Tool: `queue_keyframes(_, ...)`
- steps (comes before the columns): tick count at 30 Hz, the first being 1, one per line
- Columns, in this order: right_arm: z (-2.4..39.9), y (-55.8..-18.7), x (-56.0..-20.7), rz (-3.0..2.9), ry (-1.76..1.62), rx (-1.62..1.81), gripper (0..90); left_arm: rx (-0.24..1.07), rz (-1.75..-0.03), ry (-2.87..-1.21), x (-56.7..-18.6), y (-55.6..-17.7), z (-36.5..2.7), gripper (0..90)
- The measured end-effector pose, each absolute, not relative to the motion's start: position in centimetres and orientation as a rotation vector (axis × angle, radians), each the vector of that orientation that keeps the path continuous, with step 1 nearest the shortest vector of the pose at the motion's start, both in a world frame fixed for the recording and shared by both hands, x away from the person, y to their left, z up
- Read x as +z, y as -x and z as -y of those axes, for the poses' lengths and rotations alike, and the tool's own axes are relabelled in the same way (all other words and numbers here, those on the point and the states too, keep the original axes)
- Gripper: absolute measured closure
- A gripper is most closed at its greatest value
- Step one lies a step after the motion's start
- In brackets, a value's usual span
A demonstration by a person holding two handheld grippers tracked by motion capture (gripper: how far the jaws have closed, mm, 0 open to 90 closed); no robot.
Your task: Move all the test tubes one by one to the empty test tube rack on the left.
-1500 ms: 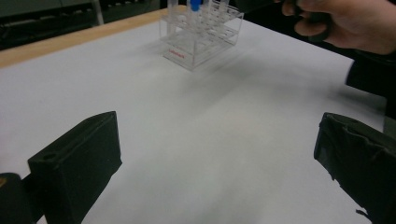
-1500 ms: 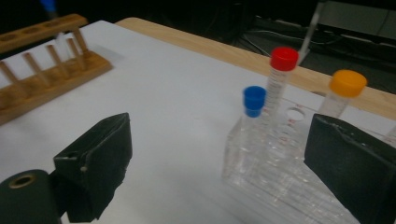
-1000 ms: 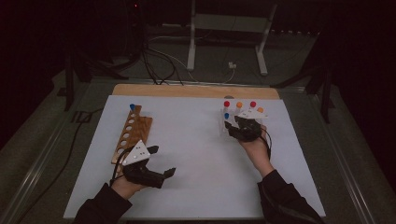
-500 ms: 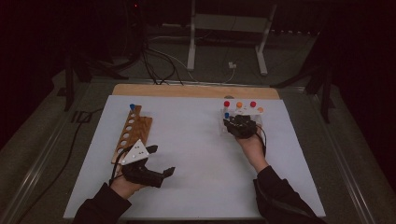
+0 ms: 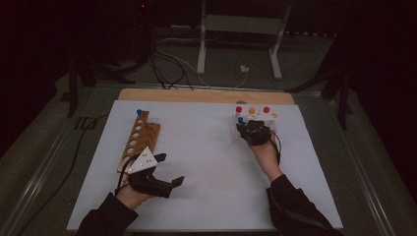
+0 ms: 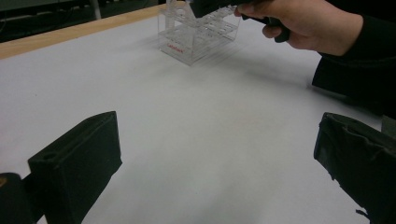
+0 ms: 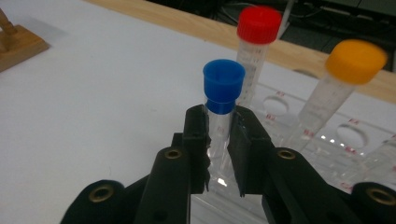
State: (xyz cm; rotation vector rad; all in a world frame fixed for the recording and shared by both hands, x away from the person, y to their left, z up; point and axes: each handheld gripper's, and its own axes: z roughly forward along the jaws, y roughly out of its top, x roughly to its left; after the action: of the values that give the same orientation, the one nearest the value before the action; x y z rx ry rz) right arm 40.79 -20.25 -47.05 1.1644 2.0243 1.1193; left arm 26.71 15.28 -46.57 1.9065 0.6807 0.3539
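Between right tool (image 7: 218,154) jaws (close view): blue-capped tube (image 7: 223,100).

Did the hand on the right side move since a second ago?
Yes. The right gripper slid slightly toward the person, uncovering more of the clear plastic tube rack; red and orange caps show beyond it. Its fingers pinch the blue-capped clear tube.
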Motion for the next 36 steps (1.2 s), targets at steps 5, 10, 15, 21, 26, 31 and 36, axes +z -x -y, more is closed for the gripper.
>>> queue_keyframes(5,20.5,-40.3,-45.5,-2.004,-1.136,1.147,77.2,0.352,-0.678,-1.909,-46.5,-26.7,-15.3,1.5)
queue_keyframes(10,20.6,-39.9,-44.3,-1.989,-1.121,1.161,77.2,0.338,-0.683,-1.905,-46.4,-26.7,-15.3,1.5)
queue_keyframes(15,20.8,-39.2,-42.9,-1.972,-1.104,1.177,77.2,0.33,-0.675,-1.901,-46.1,-26.6,-15.3,1.6)
queue_keyframes(21,20.9,-37.8,-41.4,-1.967,-1.056,1.198,77.2,0.322,-0.666,-1.894,-45.8,-26.4,-15.2,1.5)
queue_keyframes(26,20.7,-36.7,-40.9,-1.988,-1.02,1.213,77.2,0.308,-0.659,-1.896,-45.6,-26.4,-14.9,1.6)
queue_keyframes(31,20.0,-35.4,-40.9,-2.025,-0.98,1.231,77.2,0.309,-0.64,-1.896,-45.2,-26.2,-14.5,1.6)
queue_keyframes(36,19.2,-34.1,-41.5,-2.072,-0.937,1.241,77.2,0.279,-0.622,-1.883,-44.8,-26.3,-14.3,1.9)
